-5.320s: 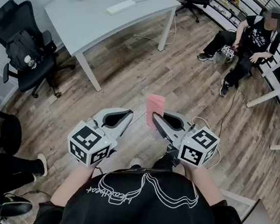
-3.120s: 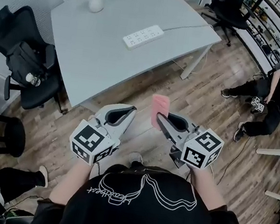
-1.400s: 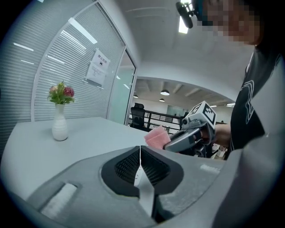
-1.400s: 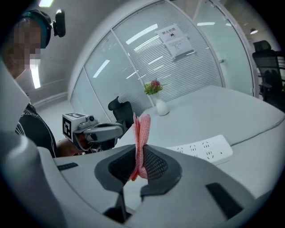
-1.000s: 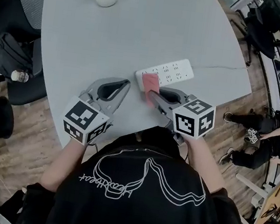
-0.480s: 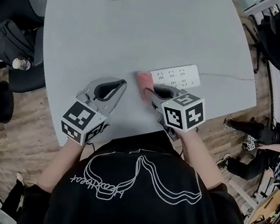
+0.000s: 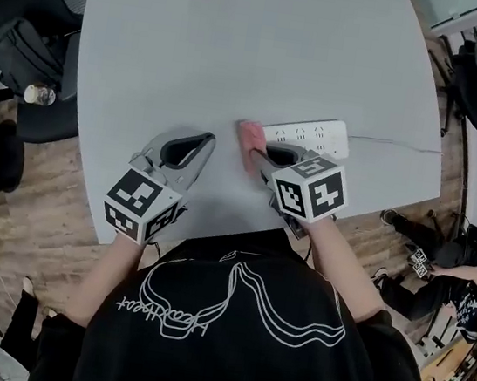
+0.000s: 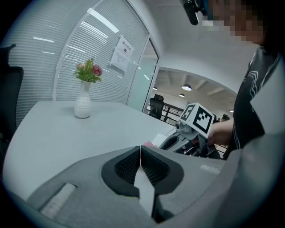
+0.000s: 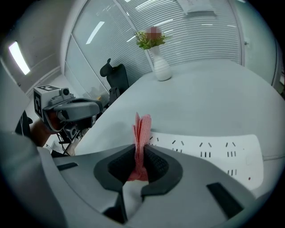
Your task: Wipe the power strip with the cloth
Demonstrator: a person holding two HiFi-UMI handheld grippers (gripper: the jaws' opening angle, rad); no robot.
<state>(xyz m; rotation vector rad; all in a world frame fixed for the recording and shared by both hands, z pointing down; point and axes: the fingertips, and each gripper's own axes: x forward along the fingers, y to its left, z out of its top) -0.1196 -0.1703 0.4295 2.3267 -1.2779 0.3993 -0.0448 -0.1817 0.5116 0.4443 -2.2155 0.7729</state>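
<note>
**Cloth held at the end of the power strip**

The right gripper (image 7: 258, 151) is closed on the pink cloth (image 9: 141, 128), which stands upright between its jaws as a folded bundle. The cloth is at the left end of the white power strip (image 7: 315, 134); whether it touches the strip, I cannot tell. The strip lies flat on the grey counter (image 7: 267, 48), near the front edge, with its cable going to the right. The left gripper (image 8: 140, 153) has its jaws pressed together with nothing between them, over the counter beside the right one. A white vase (image 8: 83, 105) stands at the far side. A paper sheet (image 8: 122, 54) hangs on the glass wall; its print is too small to read.
</note>
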